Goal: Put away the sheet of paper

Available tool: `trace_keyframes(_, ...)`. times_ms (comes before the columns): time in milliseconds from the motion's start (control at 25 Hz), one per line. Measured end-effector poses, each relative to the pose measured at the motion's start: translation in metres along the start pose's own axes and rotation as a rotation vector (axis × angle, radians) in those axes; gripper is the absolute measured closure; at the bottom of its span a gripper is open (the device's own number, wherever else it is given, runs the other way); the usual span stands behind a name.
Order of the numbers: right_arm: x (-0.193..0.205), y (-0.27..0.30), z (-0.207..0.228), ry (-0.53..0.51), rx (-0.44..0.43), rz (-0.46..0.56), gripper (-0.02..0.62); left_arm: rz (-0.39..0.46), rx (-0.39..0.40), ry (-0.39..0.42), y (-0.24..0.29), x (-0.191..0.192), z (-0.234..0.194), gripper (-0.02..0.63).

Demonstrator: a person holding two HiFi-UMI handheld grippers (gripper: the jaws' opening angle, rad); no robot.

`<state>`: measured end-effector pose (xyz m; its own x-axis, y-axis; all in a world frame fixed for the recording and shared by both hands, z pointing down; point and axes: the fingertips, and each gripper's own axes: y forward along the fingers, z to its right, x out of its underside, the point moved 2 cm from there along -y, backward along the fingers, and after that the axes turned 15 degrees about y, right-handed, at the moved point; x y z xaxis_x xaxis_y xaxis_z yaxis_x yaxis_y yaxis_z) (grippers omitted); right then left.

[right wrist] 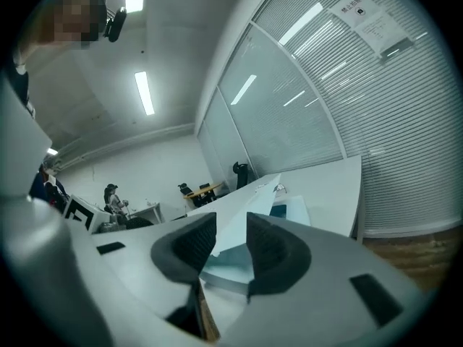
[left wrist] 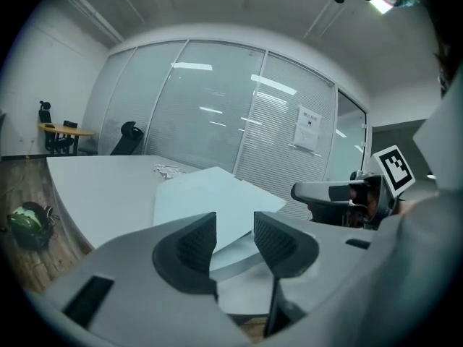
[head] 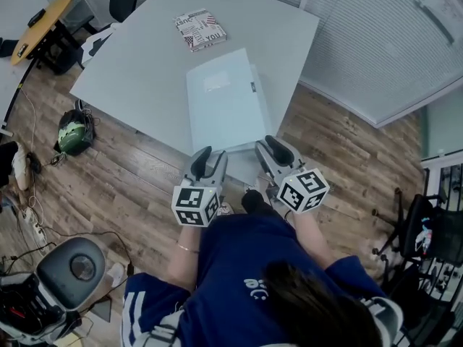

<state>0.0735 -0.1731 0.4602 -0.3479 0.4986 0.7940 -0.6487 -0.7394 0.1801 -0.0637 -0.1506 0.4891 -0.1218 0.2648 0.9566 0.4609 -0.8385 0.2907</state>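
The booklet [head: 200,30] reads "JUST YOU" (the pale label [head: 215,84] on the sheet of paper [head: 224,100] is too small to read). The sheet lies on the table [head: 137,78], its length running from the person toward the booklet. The left gripper [head: 210,154] and right gripper [head: 271,144] each have their jaws apart, with the sheet's near edge in the gap.

The sheet of paper [head: 224,110], pale bluish white and rectangular, is lying lengthwise at the worktop's [head: 145,71] near edge, with its near end tilting upward.
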Motion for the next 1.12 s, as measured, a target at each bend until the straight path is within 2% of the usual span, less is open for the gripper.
trace_keyframes(80,0.007,-0.002,0.000,-0.029,0.034,-0.018,0.471,0.007,-0.009,0.029,-0.009,-0.001,0.002,0.443)
trace_keyframes(200,0.014,-0.008,0.000,-0.055,0.095,-0.004,0.536,0.009,-0.007,0.055,-0.022,0.001,0.004,0.446)
trace_keyframes(360,0.022,-0.014,-0.001,-0.072,0.138,-0.003,0.581,0.034,-0.007,0.045,-0.034,0.002,0.006,0.475)
trace_keyframes(480,0.028,-0.014,-0.004,-0.080,0.146,-0.014,0.586,0.046,-0.042,0.055,-0.041,0.001,0.001,0.570)
trace_keyframes(560,0.031,-0.014,-0.006,-0.090,0.154,-0.023,0.586,0.048,-0.051,0.063,-0.044,0.000,0.001,0.600)
trace_keyframes(760,0.035,-0.015,-0.011,-0.095,0.156,-0.017,0.586,0.054,-0.065,0.066,-0.050,-0.001,-0.002,0.601)
trace_keyframes(1120,0.040,-0.014,-0.017,-0.121,0.165,-0.023,0.586,0.038,-0.079,0.129,-0.053,0.001,0.000,0.601)
